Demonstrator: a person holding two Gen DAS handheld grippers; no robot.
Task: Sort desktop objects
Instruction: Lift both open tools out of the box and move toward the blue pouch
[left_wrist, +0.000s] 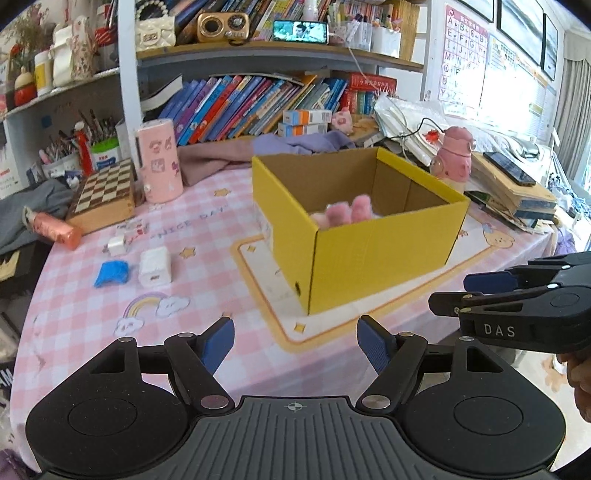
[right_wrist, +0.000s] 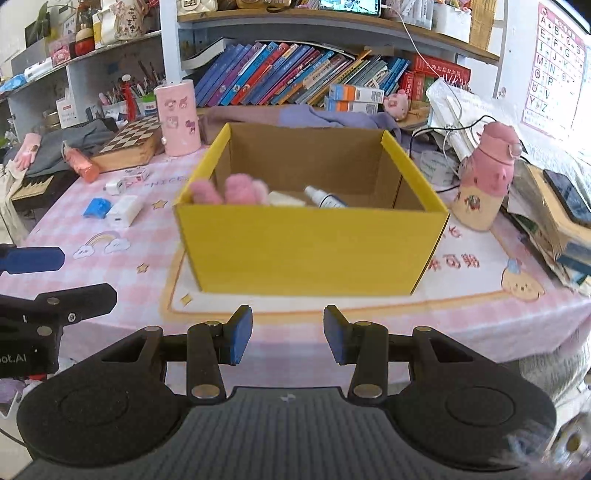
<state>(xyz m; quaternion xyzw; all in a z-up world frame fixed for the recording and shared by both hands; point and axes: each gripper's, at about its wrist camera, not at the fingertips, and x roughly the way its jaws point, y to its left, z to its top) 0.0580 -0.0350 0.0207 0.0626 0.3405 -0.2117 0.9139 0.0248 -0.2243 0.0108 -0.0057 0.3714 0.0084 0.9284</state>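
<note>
Pink checkered tabletop (left_wrist: 92, 321) | both tools spread, empty: left tool (left_wrist: 295, 332), right tool (right_wrist: 288, 328) | next I'd grab white charger (left_wrist: 155, 266) left of yellow box (left_wrist: 369, 254), pinch its flat sides

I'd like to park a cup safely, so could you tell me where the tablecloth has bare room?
Free: the near strip of tablecloth between the yellow box and the table edge, around the rainbow print. Crowded: the left, with the blue item, white charger and chessboard; and the right, by the pink bottle.
</note>
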